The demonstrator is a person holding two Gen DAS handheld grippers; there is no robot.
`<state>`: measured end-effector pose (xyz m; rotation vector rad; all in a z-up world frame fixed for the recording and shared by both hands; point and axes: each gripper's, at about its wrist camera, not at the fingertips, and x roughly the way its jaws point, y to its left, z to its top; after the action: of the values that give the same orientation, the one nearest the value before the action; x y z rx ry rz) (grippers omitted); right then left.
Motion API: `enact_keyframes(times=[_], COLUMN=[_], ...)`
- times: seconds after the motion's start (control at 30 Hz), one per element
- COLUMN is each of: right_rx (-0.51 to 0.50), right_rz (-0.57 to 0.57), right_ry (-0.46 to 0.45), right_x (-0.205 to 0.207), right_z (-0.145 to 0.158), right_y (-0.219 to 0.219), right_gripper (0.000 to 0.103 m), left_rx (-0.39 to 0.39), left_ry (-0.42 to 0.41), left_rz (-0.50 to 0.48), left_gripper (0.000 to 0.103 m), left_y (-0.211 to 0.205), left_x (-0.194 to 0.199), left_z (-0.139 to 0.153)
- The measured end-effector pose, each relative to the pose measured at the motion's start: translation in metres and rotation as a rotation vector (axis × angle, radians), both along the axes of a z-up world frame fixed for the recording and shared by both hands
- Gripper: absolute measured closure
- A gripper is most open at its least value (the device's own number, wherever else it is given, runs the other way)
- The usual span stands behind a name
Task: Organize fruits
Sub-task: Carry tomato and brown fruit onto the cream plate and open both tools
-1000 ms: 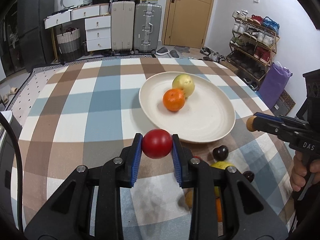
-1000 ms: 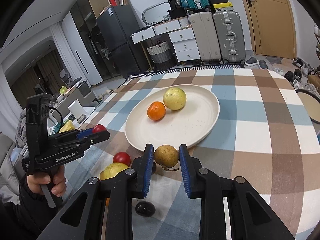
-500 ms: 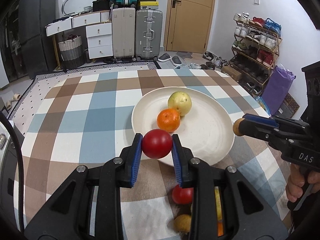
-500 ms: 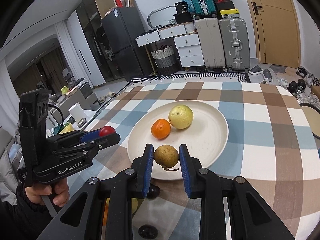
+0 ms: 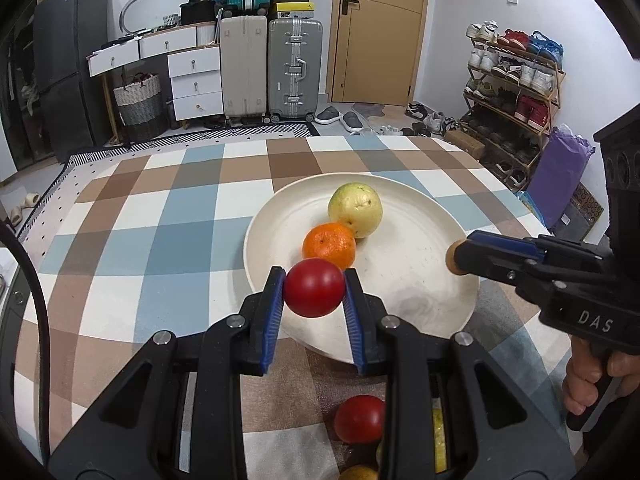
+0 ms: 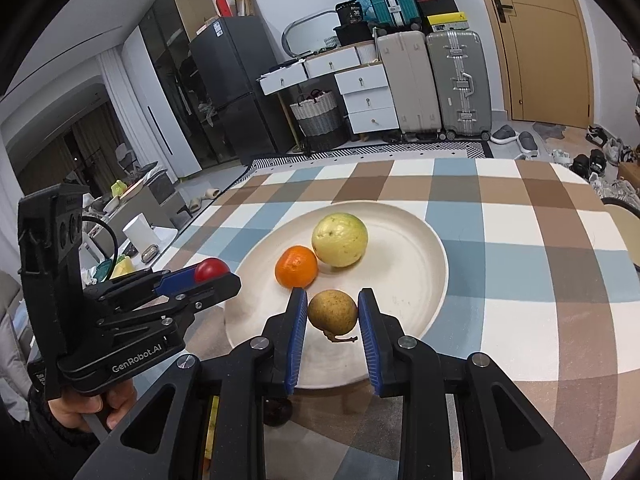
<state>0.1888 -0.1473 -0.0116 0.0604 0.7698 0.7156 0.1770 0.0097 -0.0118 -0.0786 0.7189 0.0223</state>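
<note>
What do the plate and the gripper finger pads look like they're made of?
The plate looks like matte cream ceramic or melamine; faint concentric rings and specks show, without gloss. The finger pads look like blue ribbed rubber, set on black, probably plastic jaws.

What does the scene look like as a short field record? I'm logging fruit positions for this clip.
left gripper: shut on red fruit, near the plate's front rim
right gripper: shut on brown pear, over the plate
plate: cream, on the checkered tablecloth
on plate: orange and yellow-green guava, touching
off plate: second red fruit on the cloth below the left gripper; other fruits partly hidden
</note>
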Motion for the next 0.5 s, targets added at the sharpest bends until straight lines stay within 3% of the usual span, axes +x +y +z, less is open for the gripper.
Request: enact_keyframes(times=[0.5], right_rx=[-0.049], right_rz=[-0.007], right_ry=[0.004], right_x=[0.002], right_z=[-0.015], right_y=[0.006], right_gripper=[0.076], left_rx=[0.008], left_ry=[0.040], left_rz=[0.021], left_gripper=[0.077], left_y=[0.001], left_x=[0.005], left_z=[-0.016])
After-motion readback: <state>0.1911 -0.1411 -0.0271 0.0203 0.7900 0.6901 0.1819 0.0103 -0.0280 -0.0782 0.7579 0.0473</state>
